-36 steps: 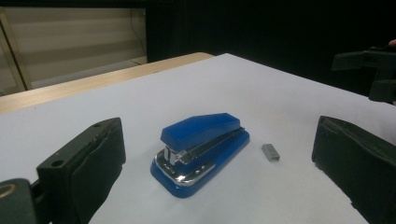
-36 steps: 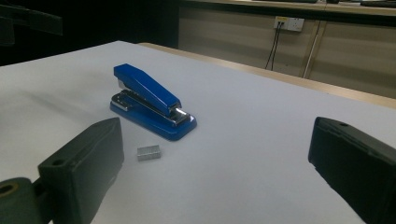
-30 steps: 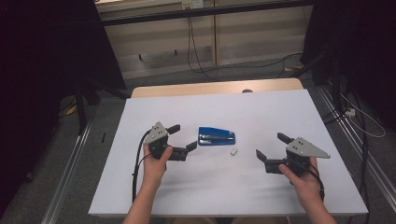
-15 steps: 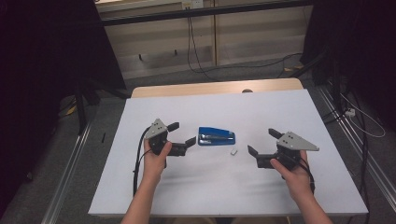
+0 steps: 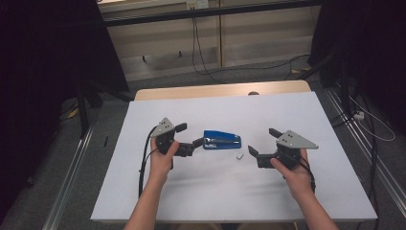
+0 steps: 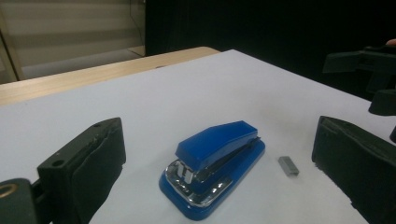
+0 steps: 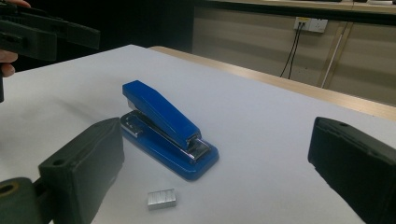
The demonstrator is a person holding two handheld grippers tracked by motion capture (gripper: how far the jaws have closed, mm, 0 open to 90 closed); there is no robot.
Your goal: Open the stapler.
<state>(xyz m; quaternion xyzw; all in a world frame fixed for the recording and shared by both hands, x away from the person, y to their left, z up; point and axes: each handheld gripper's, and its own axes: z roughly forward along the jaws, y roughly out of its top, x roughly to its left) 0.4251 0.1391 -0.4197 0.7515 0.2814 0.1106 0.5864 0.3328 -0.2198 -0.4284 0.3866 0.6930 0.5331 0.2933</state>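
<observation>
A blue stapler (image 5: 221, 140) lies flat near the middle of the white table top (image 5: 225, 108). Just to its right rests a small grey strip of staples (image 5: 239, 155). My left gripper (image 5: 190, 135) sits open at the stapler's left end, its jaws spread and nothing between them. My right gripper (image 5: 262, 142) hovers open to the right of the staples, apart from both. The left gripper view looks at the stapler (image 6: 215, 158) from its metal front end, with the staples (image 6: 288, 165) beside it. In the right gripper view the stapler (image 7: 163, 126) and staples (image 7: 161, 199) lie between the jaws' line of sight.
A wooden table edge (image 5: 220, 90) runs along the far side of the white top. Beyond it stand a pale wall panel and hanging cables (image 5: 197, 43). Metal rails (image 5: 67, 191) flank the table on the floor. Black curtains close off both sides.
My right gripper has moved left across the table toward the staples and stapler. The left gripper has barely shifted and stays open beside the stapler.
</observation>
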